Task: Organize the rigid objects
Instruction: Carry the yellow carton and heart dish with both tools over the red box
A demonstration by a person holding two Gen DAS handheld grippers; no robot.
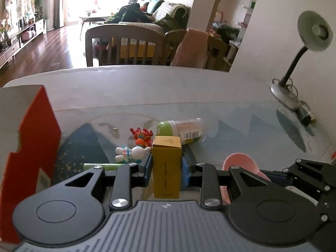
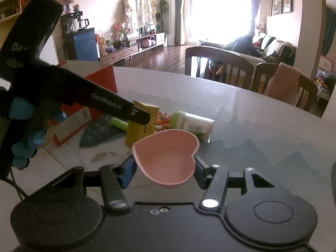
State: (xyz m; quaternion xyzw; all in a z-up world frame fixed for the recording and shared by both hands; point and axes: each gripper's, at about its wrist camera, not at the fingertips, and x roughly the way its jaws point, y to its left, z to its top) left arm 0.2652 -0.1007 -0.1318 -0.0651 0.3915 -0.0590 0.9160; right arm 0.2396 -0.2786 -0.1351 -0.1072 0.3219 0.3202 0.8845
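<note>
- My left gripper point(image 1: 167, 168) has its jaws clamped on the upright yellow box point(image 1: 166, 163); my right gripper point(image 2: 164, 168) pinches the pink heart-shaped dish point(image 2: 168, 157) across its sides.
- I judge both pieces are mid-carry above the worktop point(image 1: 147, 92). Next I need a destination, probably the red-and-white carton point(image 1: 31, 136) at nine o'clock.
- Both grippers tilt downward, with the left crossing at ten o'clock in the right view.
- Beyond, at twelve o'clock, lie a white bunny figure point(image 1: 131, 153), a red toy point(image 1: 141, 135) and a green-capped jar point(image 1: 180, 129) on its side.
</note>
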